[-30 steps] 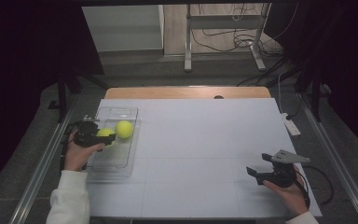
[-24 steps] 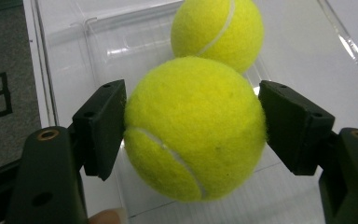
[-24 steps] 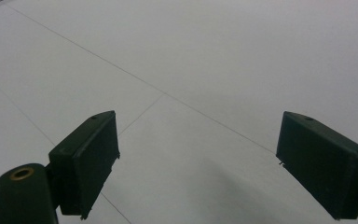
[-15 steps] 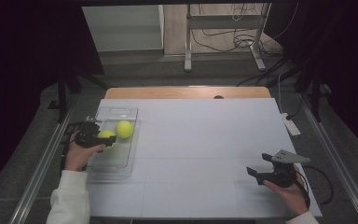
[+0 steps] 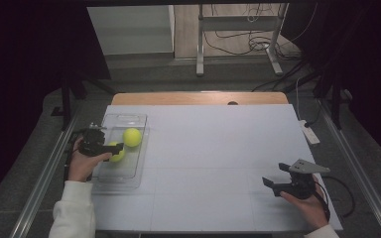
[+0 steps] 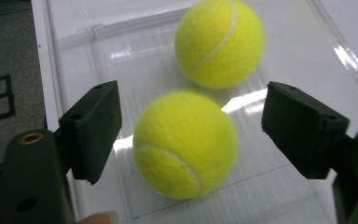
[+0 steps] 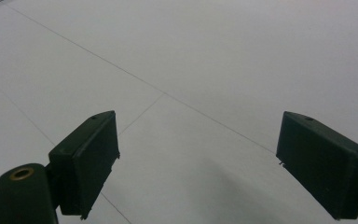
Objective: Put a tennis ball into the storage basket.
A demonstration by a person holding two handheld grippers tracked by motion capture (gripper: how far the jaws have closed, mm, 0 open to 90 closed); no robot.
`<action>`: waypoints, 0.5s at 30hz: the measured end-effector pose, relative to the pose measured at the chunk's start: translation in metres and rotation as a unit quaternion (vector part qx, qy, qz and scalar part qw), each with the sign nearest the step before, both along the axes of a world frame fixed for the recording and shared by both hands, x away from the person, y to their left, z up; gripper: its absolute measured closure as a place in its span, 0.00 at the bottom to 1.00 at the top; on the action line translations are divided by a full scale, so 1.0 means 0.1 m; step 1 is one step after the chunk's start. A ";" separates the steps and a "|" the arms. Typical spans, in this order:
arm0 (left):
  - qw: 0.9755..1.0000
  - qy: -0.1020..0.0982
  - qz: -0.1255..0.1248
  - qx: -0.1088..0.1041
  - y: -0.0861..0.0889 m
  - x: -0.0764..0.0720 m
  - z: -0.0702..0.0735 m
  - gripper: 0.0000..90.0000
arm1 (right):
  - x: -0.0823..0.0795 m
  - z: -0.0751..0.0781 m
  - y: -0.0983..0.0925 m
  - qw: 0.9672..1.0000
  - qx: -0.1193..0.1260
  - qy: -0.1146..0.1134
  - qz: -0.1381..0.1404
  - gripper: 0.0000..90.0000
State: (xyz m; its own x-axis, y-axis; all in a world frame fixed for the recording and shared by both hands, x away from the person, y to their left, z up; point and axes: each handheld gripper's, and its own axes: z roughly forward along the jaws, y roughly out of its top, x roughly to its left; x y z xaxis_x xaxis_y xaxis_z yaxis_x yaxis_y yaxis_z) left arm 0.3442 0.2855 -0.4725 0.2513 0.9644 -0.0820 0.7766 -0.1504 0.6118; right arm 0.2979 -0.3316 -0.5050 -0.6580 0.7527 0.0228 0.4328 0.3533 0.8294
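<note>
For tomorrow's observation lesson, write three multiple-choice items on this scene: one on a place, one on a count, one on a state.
1. Where do the tennis balls lie?
A. in the clear tray
B. on the bare table
C. on the floor

2. How many tennis balls are there?
A. one
B. two
C. four

3. How do the left hand-held gripper's jaws stand?
A. clamped on a ball
B. shut and empty
C. apart, a ball between them

Answers:
A, both lie inside the clear tray.
B, the near tennis ball and the far tennis ball.
C, the left hand-held gripper shows gaps on both sides, having just been opening.
</note>
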 end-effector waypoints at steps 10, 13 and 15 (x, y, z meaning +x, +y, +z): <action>0.999 -0.040 -0.003 -0.033 0.00 -0.02 0.08 0.13 | 0.00 0.00 0.00 1.000 0.000 0.000 0.000 0.15; 0.997 -0.050 -0.008 -0.051 0.01 -0.03 0.10 0.12 | 0.00 0.00 0.00 1.000 0.000 0.001 0.001 0.15; 0.996 -0.059 -0.014 -0.064 0.01 -0.04 0.12 0.12 | 0.00 0.00 0.00 1.000 0.000 0.000 0.001 0.15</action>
State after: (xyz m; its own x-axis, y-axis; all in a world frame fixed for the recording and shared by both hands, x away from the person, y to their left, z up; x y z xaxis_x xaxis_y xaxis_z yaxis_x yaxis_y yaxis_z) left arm 0.3401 0.2862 -0.4608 0.2923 0.9409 -0.1711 0.6944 -0.0858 0.7145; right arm 0.2981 -0.3317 -0.5051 -0.6592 0.7516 0.0236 0.4329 0.3536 0.8292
